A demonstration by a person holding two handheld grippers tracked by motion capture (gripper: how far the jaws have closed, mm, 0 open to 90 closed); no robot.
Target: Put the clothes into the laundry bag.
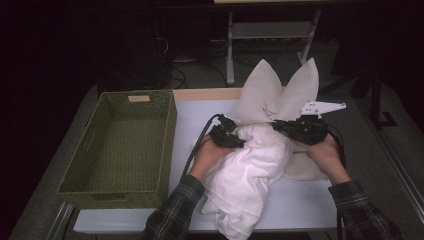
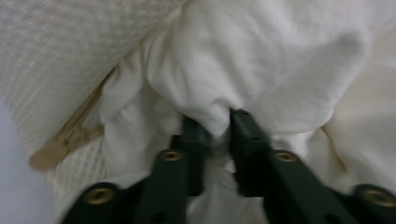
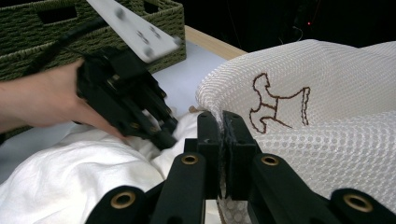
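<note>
You have one green woven basket [image 1: 120,145] at the left, one white garment [image 1: 250,170] near you, one mesh laundry bag [image 1: 280,95] farther right, and two grippers.

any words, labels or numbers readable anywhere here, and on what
No readable text, label or number anywhere.
The mesh laundry bag carries only a brown stitched figure, a picture and not letters.
The green wicker basket and the white garment bear no visible writing.
</note>
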